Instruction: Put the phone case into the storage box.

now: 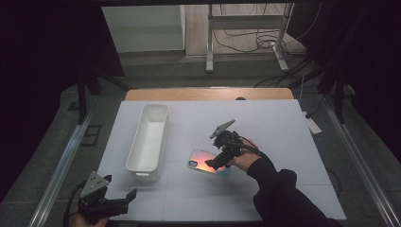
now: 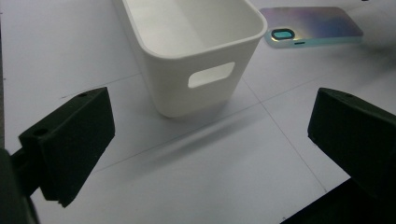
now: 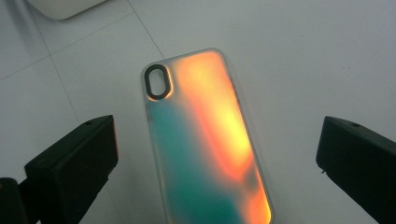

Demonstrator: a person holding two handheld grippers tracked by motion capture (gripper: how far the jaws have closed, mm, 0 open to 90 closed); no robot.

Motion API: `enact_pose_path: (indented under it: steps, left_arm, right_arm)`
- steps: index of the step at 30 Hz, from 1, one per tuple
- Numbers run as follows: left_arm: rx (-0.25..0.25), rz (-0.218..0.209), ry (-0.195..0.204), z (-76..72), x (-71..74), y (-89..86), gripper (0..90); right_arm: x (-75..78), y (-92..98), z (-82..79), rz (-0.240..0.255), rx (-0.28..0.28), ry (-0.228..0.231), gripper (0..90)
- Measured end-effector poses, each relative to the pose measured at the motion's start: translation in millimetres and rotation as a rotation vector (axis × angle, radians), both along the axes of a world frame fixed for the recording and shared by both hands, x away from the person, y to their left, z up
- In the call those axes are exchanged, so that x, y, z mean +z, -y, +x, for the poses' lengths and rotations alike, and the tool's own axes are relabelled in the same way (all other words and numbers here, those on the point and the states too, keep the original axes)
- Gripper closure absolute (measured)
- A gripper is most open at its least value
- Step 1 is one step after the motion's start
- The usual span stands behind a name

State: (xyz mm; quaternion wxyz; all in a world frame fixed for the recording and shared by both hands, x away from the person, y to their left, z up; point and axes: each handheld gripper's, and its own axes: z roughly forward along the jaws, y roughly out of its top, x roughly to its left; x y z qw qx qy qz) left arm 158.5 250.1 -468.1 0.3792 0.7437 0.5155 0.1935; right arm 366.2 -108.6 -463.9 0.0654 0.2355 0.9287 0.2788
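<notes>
The right tongs (image 1: 218,163) hung released over the phone case (image 1: 203,161), jaws spread wide; in the right gripper view the case (image 3: 205,135) lay flat between and below the two jaws, neither touching it, its camera hole toward the far end and its surface shining orange and teal. The left tongs (image 1: 124,197) were released too, jaws far apart and holding nothing, low at the near left edge of the table (image 1: 283,127). Their own view looked past the jaws at the near end of the bin (image 2: 196,51), with its handle slot, and at the case (image 2: 313,25) beyond it to the right. The bin (image 1: 149,137), white, long and narrow, stood upright on the table left of the case, a little apart from it, and what showed of its inside was empty. The right hand (image 1: 243,158) reached in from the lower right, sleeve dark, tongs angled down and leftward. The left hand sat at the bottom edge, mostly out of frame.
</notes>
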Motion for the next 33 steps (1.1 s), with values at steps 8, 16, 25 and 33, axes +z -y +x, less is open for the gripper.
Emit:
enact_pose_path:
  steps: [8,16,25,33]
  left_arm:
    - [0.000,0.000,0.000,0.0,0.0,0.1,1.4]
    - [0.000,0.000,0.000,0.0,0.0,-0.1,1.4]
    - [0.001,-0.002,-0.001,0.1,-0.1,-0.1,1.4]
    - [0.002,-0.005,-0.002,0.1,-0.1,-0.2,1.4]
  right_arm:
    - [-8.7,-2.3,2.2,-0.033,0.006,-0.001,0.0]
    - [-23.7,-4.4,1.7,-0.074,0.016,-0.016,0.0]
    - [-39.5,-5.6,1.4,-0.105,0.028,-0.026,0.0]
    - [-51.3,-5.7,1.0,-0.130,0.043,-0.040,0.0]
